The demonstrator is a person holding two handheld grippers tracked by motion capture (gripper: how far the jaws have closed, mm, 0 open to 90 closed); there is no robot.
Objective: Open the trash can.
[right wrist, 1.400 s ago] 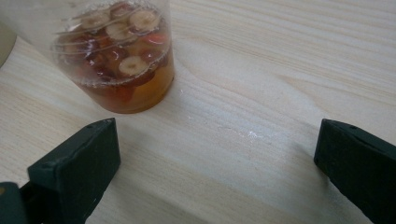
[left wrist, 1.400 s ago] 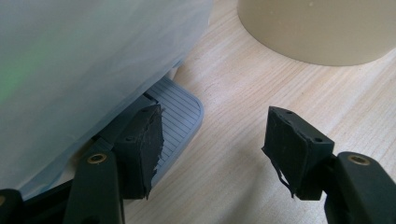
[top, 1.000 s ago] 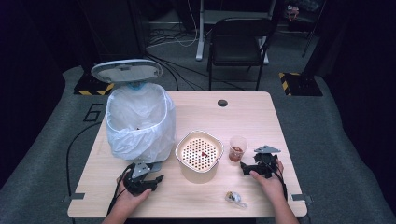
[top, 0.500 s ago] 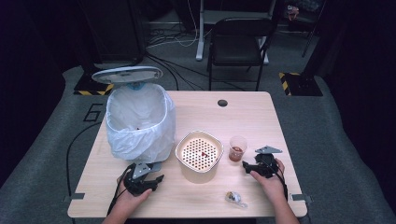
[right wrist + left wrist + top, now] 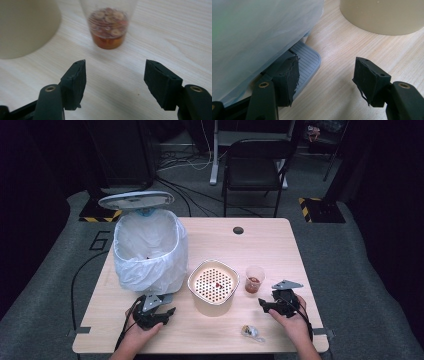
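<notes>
Two open grippers, right gripper [image 5: 115, 75] facing cup [image 5: 108, 25].

White bin liner [image 5: 145, 247], cream perforated strainer [image 5: 213, 285], amber-filled clear cup [image 5: 254, 279], pale wood table [image 5: 260, 245].

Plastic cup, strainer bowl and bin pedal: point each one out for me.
Plastic cup [image 5: 108, 27], right gripper view, on the brown contents at its base.
Strainer bowl [image 5: 213, 284], high view, on its perforated insert.
Bin pedal [image 5: 308, 58], left gripper view, on its ribbed grey top.
</notes>
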